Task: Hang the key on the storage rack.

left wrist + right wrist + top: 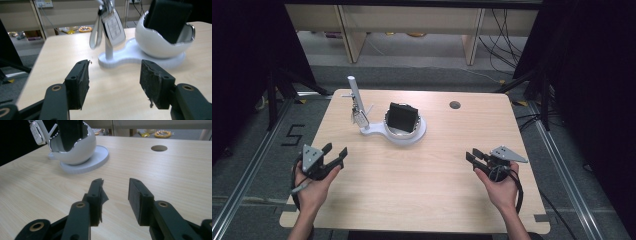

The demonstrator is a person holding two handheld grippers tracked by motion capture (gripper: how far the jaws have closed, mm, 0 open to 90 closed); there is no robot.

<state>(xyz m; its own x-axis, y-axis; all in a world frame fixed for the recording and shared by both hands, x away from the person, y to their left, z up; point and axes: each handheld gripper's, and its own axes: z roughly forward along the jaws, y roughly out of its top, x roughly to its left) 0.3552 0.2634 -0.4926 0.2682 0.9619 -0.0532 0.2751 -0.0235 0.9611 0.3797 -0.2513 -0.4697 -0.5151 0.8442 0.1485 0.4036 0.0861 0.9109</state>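
Note:
A white stand (404, 136) sits at the table's far middle, with a round bowl holding a black wallet-like block (401, 116) upright. From its thin white post (354, 95) hangs a white key fob (357, 117). In the left gripper view the fob (113, 25) dangles ahead and the black block (168, 17) leans in the bowl (157, 43). My left gripper (336, 152) rests near the front left, jaws open and bare (113, 85). My right gripper (474, 156) is at the front right, jaws apart with nothing between them (115, 192); the bowl (75, 147) lies far ahead.
A round cable hole (455, 105) is cut in the table's far right part. Pale wooden shelving (412, 30) and loose cables stand on the floor beyond the table. Black frames and curtains flank both sides.

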